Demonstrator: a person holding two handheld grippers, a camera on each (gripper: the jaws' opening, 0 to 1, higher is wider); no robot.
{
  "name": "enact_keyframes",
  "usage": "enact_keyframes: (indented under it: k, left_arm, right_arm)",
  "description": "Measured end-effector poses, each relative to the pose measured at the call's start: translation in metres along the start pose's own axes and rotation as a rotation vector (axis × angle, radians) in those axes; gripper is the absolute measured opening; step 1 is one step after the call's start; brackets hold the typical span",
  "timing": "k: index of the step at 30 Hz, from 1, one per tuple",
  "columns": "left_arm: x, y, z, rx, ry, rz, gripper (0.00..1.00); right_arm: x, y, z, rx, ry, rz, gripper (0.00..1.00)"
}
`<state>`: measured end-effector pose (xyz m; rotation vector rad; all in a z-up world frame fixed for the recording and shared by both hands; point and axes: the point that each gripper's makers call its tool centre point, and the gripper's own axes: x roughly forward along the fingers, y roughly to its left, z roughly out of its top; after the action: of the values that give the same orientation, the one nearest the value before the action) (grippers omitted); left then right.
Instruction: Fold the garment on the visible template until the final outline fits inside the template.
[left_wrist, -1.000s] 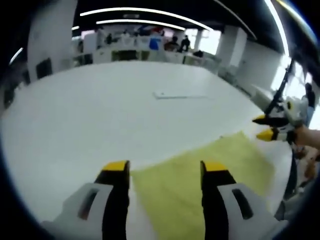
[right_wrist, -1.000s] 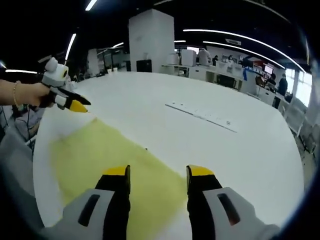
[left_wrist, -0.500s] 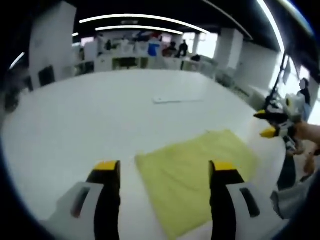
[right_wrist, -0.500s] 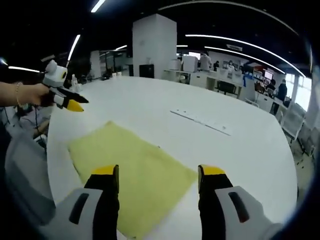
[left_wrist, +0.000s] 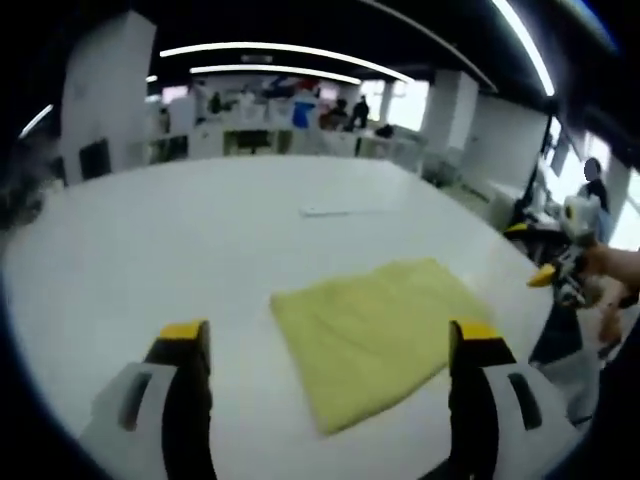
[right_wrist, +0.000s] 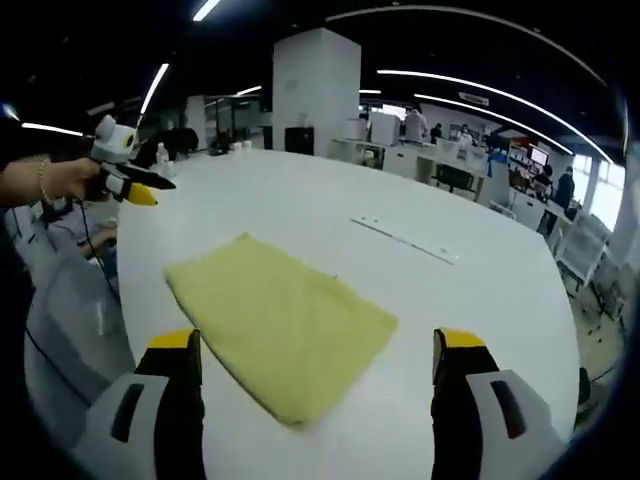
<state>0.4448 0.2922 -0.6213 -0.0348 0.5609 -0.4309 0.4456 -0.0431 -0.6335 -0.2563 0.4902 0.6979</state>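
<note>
One folded pale-yellow cloth garment (left_wrist: 375, 325) (right_wrist: 281, 322) is seen lying flat on a broad white round table (left_wrist: 180, 240) (right_wrist: 480, 310), untouched, with a thin white strip (left_wrist: 340, 211) (right_wrist: 405, 238) lying well beyond it. Both yellow-tipped tools are held above the table with jaws wide apart and nothing between them: the left gripper (left_wrist: 330, 345) (right_wrist: 135, 185) and the right gripper (right_wrist: 318, 352) (left_wrist: 535, 255). Each is gripped by a person's hand (right_wrist: 65, 180) (left_wrist: 610, 270) past the cloth's far edge in the other's view.

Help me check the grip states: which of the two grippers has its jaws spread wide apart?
Both do. The left gripper and right gripper each stand wide open, holding nothing, with the folded yellow cloth lying flat on the white table between their jaws.
</note>
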Motion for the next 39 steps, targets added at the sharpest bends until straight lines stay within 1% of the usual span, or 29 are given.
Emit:
enact_keyframes:
  k: [4, 8, 14, 19, 24, 28, 32, 34, 36, 39]
  left_arm:
    - [-0.017, -0.008, -0.008, 0.019, 0.015, -0.025, 0.99]
    - [-0.031, -0.014, -0.015, 0.029, 0.029, -0.046, 0.99]
    - [-0.056, -0.022, -0.032, 0.062, 0.063, -0.066, 0.99]
    - [-0.076, -0.027, -0.041, 0.051, 0.064, -0.068, 0.99]
    - [-0.086, -0.029, -0.048, 0.030, 0.064, -0.058, 0.99]
    - [-0.088, -0.031, -0.052, 0.039, 0.077, -0.057, 0.99]
    - [-0.085, -0.035, -0.048, 0.038, 0.077, -0.060, 0.99]
    - [-0.080, -0.036, -0.049, 0.051, 0.083, -0.066, 0.99]
    - [-0.072, -0.035, -0.053, 0.054, 0.097, -0.072, 0.99]
    - [-0.061, -0.032, -0.061, 0.057, 0.123, -0.078, 0.99]
  right_arm:
    - [-0.017, 0.005, -0.001, 0.029, -0.001, 0.007, 1.00]
    - [-0.032, 0.012, -0.003, 0.031, -0.001, 0.014, 1.00]
    - [-0.058, 0.019, -0.008, 0.061, -0.034, 0.002, 1.00]
    - [-0.078, 0.023, -0.019, 0.078, -0.037, -0.018, 1.00]
    - [-0.094, 0.021, -0.029, 0.104, -0.038, -0.050, 1.00]
    - [-0.099, 0.021, -0.036, 0.117, -0.028, -0.059, 0.99]
    - [-0.097, 0.020, -0.040, 0.128, -0.021, -0.059, 0.96]
    - [-0.093, 0.020, -0.041, 0.125, -0.020, -0.055, 0.94]
    - [-0.086, 0.022, -0.046, 0.120, -0.004, -0.040, 0.91]
    - [-0.075, 0.022, -0.052, 0.116, 0.014, -0.022, 0.88]
